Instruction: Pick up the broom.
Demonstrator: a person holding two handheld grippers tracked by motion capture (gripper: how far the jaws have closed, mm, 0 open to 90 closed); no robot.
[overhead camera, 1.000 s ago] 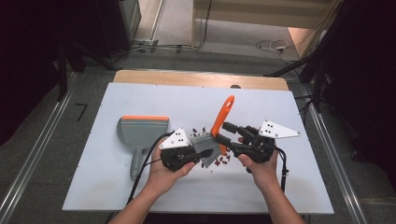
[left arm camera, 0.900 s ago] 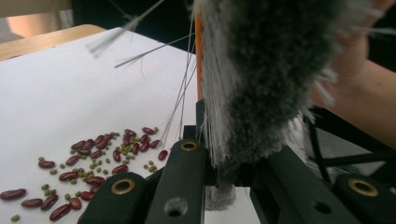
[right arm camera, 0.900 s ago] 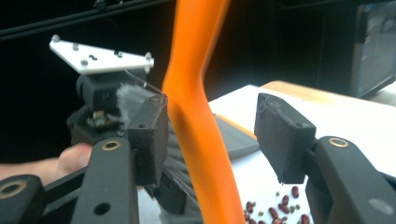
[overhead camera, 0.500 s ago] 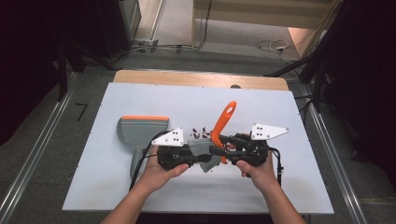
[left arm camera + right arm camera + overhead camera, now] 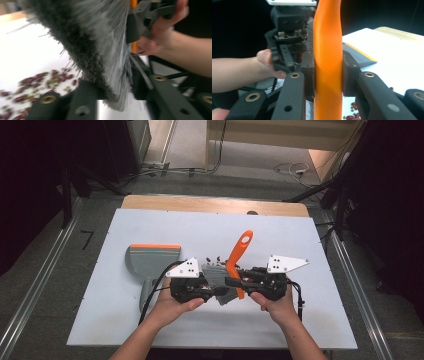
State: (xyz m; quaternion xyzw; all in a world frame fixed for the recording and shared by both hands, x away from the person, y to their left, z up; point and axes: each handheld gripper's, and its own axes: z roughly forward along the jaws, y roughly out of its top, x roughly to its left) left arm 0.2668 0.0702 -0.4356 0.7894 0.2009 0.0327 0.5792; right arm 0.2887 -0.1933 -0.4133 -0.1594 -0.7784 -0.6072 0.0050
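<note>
Dustpan (image 5: 150,262): left of grippers, contents not discernible.
Brush (image 5: 239,254): centre table, beside beans (image 5: 214,259).
Right gripper (image 5: 328,75): jaws clamped on orange handle.
Left gripper (image 5: 113,100): jaws just opening, bristles between them.

Probably a lab, white table (image 5: 150,225), floor cables (image 5: 190,169)

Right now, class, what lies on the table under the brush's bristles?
Scattered red beans lie on the white table beside and partly under the brush bristles. Whatever sits directly beneath the bristles is covered.
</note>
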